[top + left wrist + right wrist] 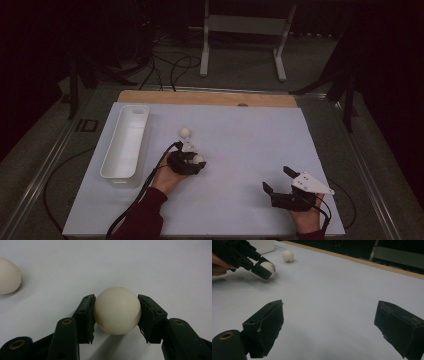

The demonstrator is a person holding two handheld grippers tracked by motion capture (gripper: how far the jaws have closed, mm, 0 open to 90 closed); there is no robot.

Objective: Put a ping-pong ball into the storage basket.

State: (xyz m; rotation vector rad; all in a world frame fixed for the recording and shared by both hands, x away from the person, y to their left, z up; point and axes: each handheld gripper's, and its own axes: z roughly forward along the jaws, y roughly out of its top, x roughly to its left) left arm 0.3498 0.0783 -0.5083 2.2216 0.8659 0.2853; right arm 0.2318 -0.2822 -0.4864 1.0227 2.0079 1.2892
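held ball: we see one white ball (117,310) pinched between the pads of the left gripper (196,161), one pad on each side at its widest line; it sits at or just off the white mat (240,200), and we cannot tell which.
left gripper state: closed onto the ball, jaws stopped by its width, nothing else in them.
right gripper state: right gripper (276,180) gapes wide, jaws empty, bare mat between them in its own view.
key relation: the bin (126,141) lies left of the left gripper in the high view, near, with clear mat between; we judge the next move to be a carry leftward and over the bin's near long wall.
bin axis: long axis runs away from the person, tilting slightly right at the far end; open top, inside looks empty from the high view.
nearer hand: the left hand (167,177) is far nearer the bin; the right hand (306,217) rests well apart at the mat's lower right.
other ball: second ball (185,132) lies loose on the mat just beyond the left gripper, apart from it, nearer the left hand than the right.
shape note: no long axis on the balls, so we judge grip angle to be free.
count balls: two.
count bins: one.
count grippers: two.
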